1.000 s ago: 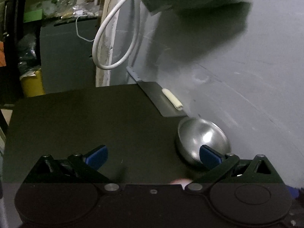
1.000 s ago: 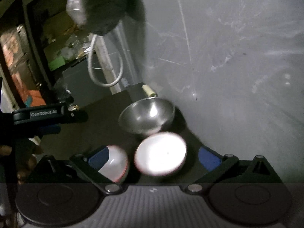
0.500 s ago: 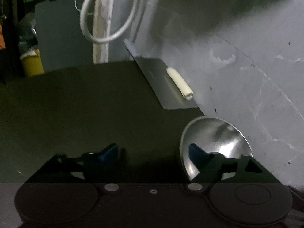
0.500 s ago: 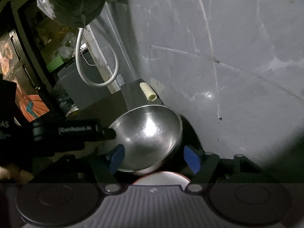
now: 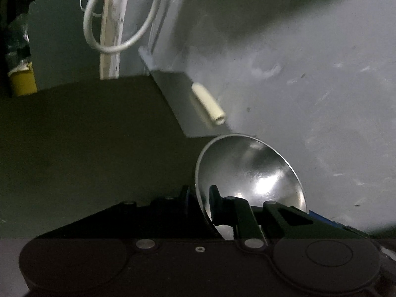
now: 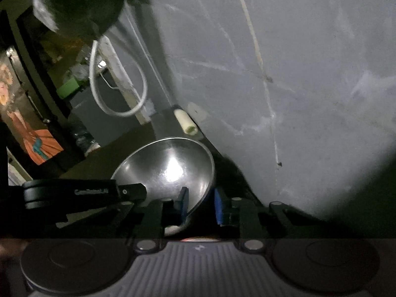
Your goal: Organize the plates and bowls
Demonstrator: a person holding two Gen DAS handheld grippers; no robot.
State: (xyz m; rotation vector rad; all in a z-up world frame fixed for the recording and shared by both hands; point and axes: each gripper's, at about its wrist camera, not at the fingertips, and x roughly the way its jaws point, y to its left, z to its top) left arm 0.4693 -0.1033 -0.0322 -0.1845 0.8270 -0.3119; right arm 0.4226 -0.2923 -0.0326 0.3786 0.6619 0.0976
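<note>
A steel bowl (image 5: 250,173) sits on the dark tabletop (image 5: 86,136), close against the grey wall (image 5: 309,86), and both pairs of tongs have it by the rim. The left tongs (image 5: 200,203) come at the bowl's left edge: one finger is inside the bowl, the other outside, and the thin wall runs between them, so they are pinching the rim. The right tongs (image 6: 199,204) take the near right edge, blue pads either side of the wall; these jaws are closing at this moment, with the rim between them, and the pads look to be on the metal or all but on it.

The bowl is round, so it has no long axis to line up with. What matters is that it lies straight ahead of both tongs and tips a little, its mouth turned toward the cameras. Neither hand is clearly the nearer; they hold opposite parts of the same rim, so any lift probably has to be shared and level.

A pale tube (image 5: 209,106) lies on a metal sheet (image 5: 178,99) behind the bowl, and a white hose (image 5: 118,24) loops above.
</note>
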